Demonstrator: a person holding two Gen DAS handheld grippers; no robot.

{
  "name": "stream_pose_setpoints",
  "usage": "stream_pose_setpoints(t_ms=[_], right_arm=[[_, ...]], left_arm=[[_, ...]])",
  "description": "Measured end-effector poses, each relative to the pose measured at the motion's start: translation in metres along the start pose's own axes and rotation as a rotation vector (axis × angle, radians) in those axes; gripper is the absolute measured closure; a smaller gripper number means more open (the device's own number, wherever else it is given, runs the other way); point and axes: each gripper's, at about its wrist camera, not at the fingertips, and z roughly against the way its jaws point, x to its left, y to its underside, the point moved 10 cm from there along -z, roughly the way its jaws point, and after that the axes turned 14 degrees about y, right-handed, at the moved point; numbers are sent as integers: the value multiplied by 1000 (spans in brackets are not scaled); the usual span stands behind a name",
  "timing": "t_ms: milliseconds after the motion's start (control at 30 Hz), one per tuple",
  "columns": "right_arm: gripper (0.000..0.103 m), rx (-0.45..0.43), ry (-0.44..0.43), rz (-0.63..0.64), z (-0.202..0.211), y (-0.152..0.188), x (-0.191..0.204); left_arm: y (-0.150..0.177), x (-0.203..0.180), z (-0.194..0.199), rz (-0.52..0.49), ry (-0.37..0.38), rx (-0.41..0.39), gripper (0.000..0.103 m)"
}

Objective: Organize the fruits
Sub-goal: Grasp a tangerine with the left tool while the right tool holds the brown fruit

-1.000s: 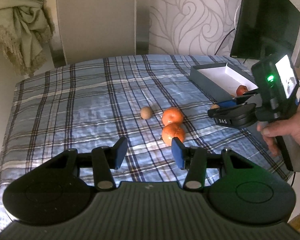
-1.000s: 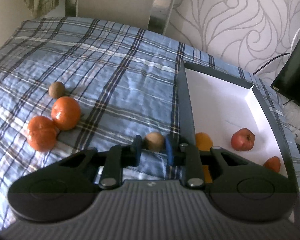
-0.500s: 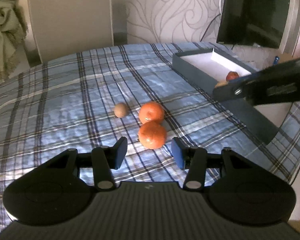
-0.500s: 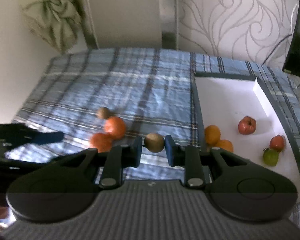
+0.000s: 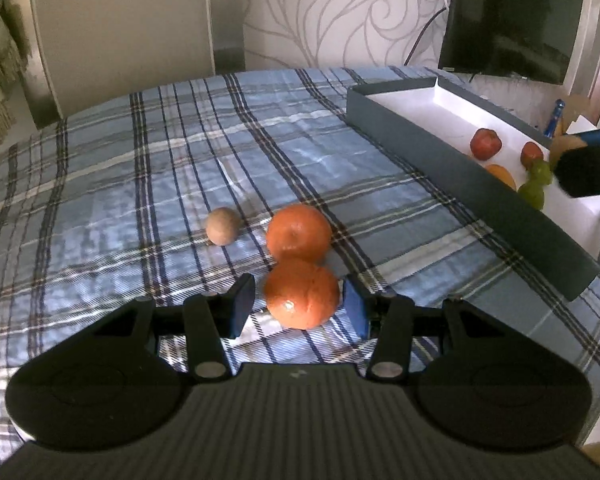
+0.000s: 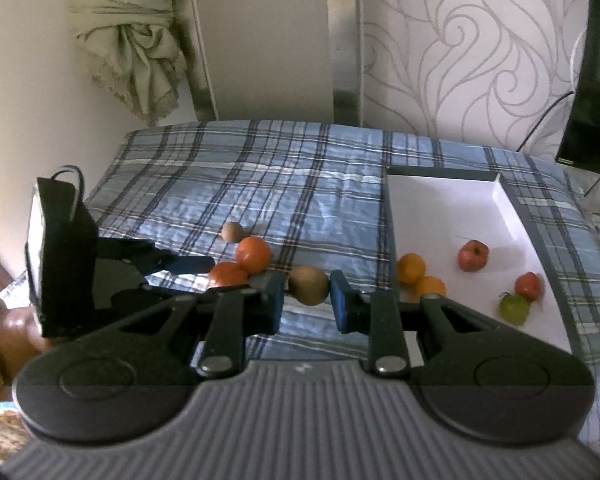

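The right gripper has risen, its fingers pinching a kiwi beside the tray. The left gripper has descended, fingers spread around the nearer orange on the bed, ready to close.

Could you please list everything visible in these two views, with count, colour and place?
oranges on cloth: two, orange, touching; nearer one between the left jaws
brown fruit: one, on the cloth beside the oranges
held brown fruit: one, clamped in the right jaws
box: one, grey walls, white inside, right side
fruit in box: six; two orange, two red, two green
plaid cloth: one, blue
screen: one, black, behind box
left gripper: open
right gripper: shut
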Motion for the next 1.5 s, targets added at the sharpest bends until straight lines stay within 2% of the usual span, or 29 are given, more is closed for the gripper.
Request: stream_pose_setpoints(t_ms=[200, 333, 433, 767, 1167, 1500], right_arm=[[75, -4, 8, -5, 4, 4, -8], [75, -5, 3, -9, 4, 5, -11], [75, -12, -12, -3, 7, 5, -10], [75, -20, -58, 13, 11, 10, -9], [75, -11, -130, -5, 16, 28, -9], [75, -23, -158, -61, 23, 38, -24]], left_arm=[[2, -3, -1, 16, 3, 1, 50], [3, -4, 2, 15, -20, -3, 59], [3, -1, 4, 50, -14, -6, 60], [13, -5, 28, 94, -80, -19, 61], [23, -31, 59, 65, -146, -10, 61], [21, -51, 64, 34, -172, 15, 61]])
